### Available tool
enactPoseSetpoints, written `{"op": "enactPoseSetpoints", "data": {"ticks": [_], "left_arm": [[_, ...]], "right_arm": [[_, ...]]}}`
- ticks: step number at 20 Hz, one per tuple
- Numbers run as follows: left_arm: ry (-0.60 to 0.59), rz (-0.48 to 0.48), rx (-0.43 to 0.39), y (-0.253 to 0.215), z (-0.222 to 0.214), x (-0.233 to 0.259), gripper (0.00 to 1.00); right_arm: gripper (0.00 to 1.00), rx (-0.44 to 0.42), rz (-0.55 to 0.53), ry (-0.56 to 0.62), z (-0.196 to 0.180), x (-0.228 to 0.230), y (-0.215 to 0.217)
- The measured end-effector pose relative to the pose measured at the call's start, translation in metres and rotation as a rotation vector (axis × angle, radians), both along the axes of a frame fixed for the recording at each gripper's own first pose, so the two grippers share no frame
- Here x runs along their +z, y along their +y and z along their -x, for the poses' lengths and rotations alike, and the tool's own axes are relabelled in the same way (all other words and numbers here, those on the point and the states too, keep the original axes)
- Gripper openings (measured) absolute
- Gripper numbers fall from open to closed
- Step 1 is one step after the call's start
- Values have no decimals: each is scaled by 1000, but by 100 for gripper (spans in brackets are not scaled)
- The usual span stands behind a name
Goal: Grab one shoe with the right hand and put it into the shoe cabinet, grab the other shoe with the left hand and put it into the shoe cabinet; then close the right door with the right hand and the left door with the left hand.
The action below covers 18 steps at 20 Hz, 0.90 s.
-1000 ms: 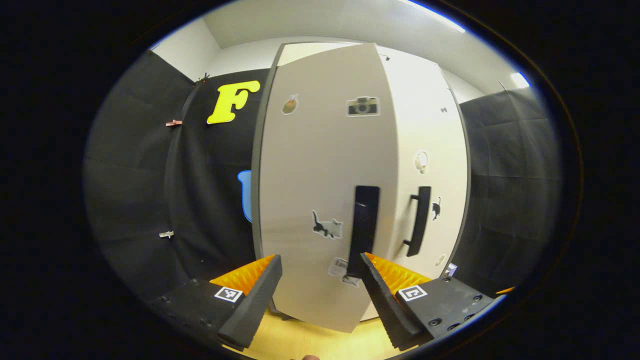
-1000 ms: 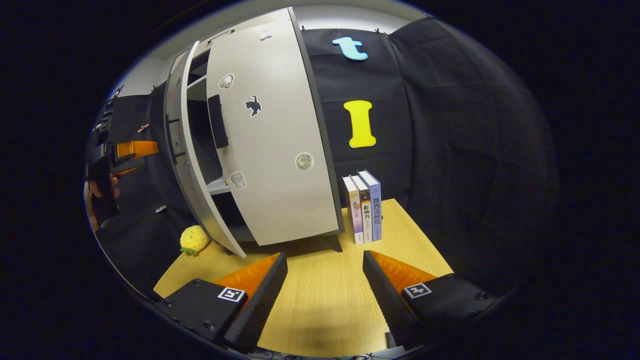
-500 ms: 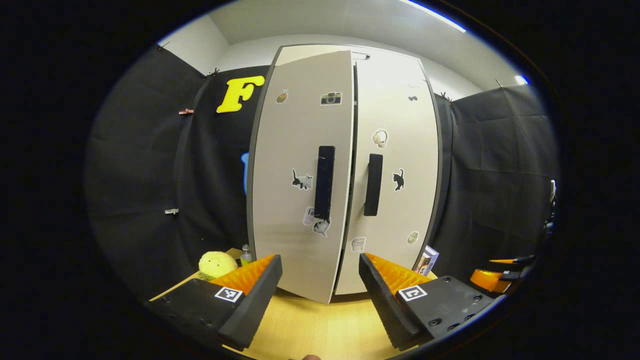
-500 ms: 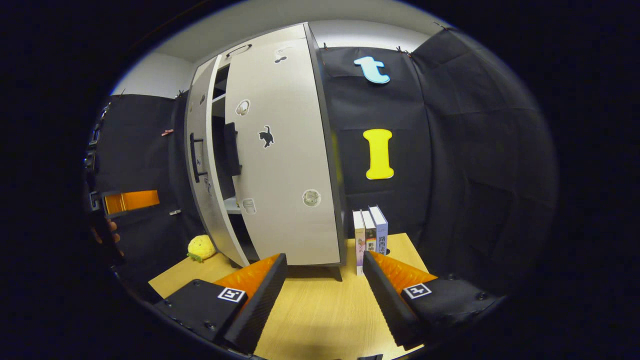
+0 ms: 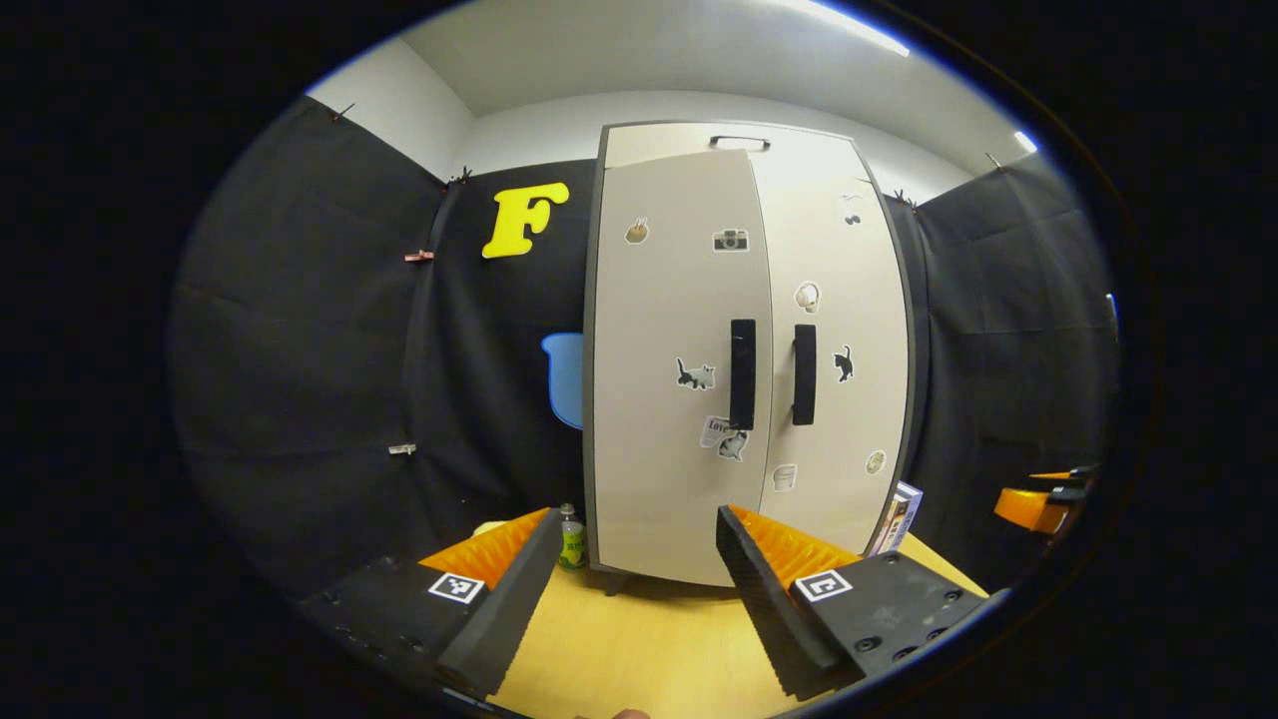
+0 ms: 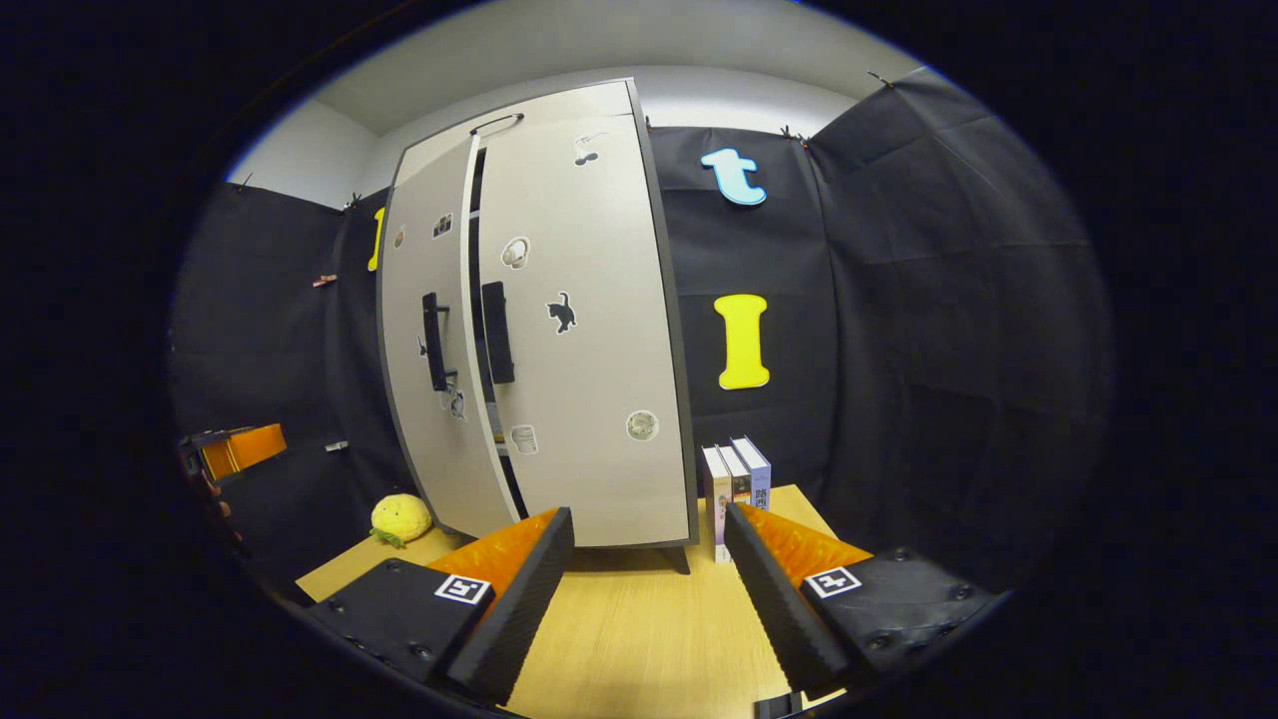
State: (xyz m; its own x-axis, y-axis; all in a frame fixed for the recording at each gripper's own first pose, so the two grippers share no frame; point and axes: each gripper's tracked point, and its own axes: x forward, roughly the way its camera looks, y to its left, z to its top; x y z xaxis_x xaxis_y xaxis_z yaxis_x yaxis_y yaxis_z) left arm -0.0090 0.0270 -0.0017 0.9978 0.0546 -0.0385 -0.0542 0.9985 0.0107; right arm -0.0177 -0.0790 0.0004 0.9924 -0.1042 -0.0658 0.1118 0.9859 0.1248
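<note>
Left door [image 5: 679, 369] has swung from ajar to nearly flush with the right door [image 5: 839, 340]; a thin gap shows in the right tool view, so closing looks almost done. Cabinet [image 6: 539, 330] stands upright at the surface's [image 6: 639, 639] far edge, long axis vertical, doors facing the tools. Left tool [image 5: 634, 559] and right tool [image 6: 649, 559] are both spread, holding nothing, clear of the 2 handles.

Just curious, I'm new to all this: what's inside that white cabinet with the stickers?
Hard to say. The cabinet doors are nearly shut; the left door leaves a dark slit where only a pale shelf edge shows. Anything stored inside is hidden behind the doors.
</note>
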Motion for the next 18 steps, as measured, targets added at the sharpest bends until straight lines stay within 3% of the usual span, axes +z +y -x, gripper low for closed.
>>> {"op": "enactPoseSetpoints", "data": {"ticks": [7,18], "left_arm": [[31,20,-84,26,20,-25,97],[32,37,-134,49,27,-32,97]], "right_arm": [[98,-60,14,3,19,-5,34],[98,-117,49,2,49,-5,53]]}}
